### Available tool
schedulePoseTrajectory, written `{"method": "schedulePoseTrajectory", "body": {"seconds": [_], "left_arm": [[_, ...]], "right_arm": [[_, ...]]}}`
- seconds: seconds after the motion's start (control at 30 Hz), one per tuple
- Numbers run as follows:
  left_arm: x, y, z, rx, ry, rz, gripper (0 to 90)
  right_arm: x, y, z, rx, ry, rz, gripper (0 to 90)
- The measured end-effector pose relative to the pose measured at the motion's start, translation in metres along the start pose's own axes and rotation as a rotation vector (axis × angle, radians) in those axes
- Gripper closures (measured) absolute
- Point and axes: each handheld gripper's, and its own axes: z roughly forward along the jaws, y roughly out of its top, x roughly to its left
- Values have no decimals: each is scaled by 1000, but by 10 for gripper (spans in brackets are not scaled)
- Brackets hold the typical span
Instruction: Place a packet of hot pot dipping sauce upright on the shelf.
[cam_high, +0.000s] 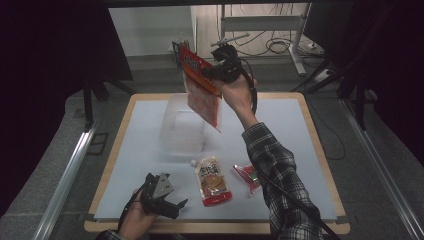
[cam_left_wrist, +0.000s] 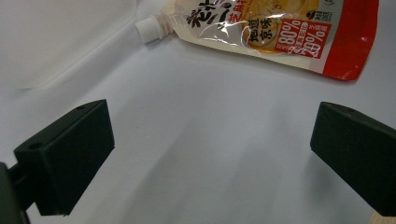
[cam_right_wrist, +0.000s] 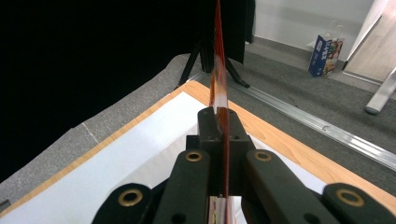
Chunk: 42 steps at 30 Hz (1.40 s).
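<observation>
The right gripper (cam_high: 212, 71) pinched a red snack bag (cam_high: 202, 90) edge-on, held high above the clear container (cam_high: 181, 131) at the table's far middle. The left gripper (cam_high: 172, 202) rested spread near the front-left, beside a spouted pouch (cam_left_wrist: 275, 32) printed "80%".

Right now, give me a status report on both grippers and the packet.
Right gripper shut on red packet, held above clear tub. Left gripper open, empty, near spout pouch. Nothing blocking tub.

A red-and-white printed packet (cam_high: 202, 87) is clamped in the black right gripper (cam_high: 216, 74); a cream, red-edged spouted pouch (cam_left_wrist: 275, 32) is seen beyond the black left gripper (cam_left_wrist: 210, 154).
</observation>
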Motion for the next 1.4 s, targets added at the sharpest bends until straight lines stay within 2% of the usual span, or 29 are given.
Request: {"method": "schedulePoseTrajectory", "body": {"seconds": [0.03,0.2,0.5,0.73,0.8,0.93,1.1,1.2,1.3,1.4], "left_arm": [[0,0,0,0,1,1,0],[0,0,0,-5,0,-2,0],[-1,0,0,-4,-5,4,0],[0,0,-1,-8,-4,5,0],[0,0,-2,-20,-4,-8,0],[3,1,-5,-37,-11,-33,0],[5,1,-7,-52,-19,-57,0],[5,0,-7,-49,-18,-55,0],[5,0,-7,-48,-17,-50,0],[4,0,-6,-47,-14,-47,0]], "right_arm": [[2,1,7,0,4,5,885],[7,5,21,1,12,14,885],[21,12,43,-5,25,10,885],[26,14,57,-11,33,11,885],[28,13,63,-7,30,7,884],[27,5,74,4,22,8,885],[20,-10,88,30,23,33,884],[15,-21,93,32,25,36,884],[10,-28,93,13,54,51,883],[10,-28,93,23,39,32,883]]}}
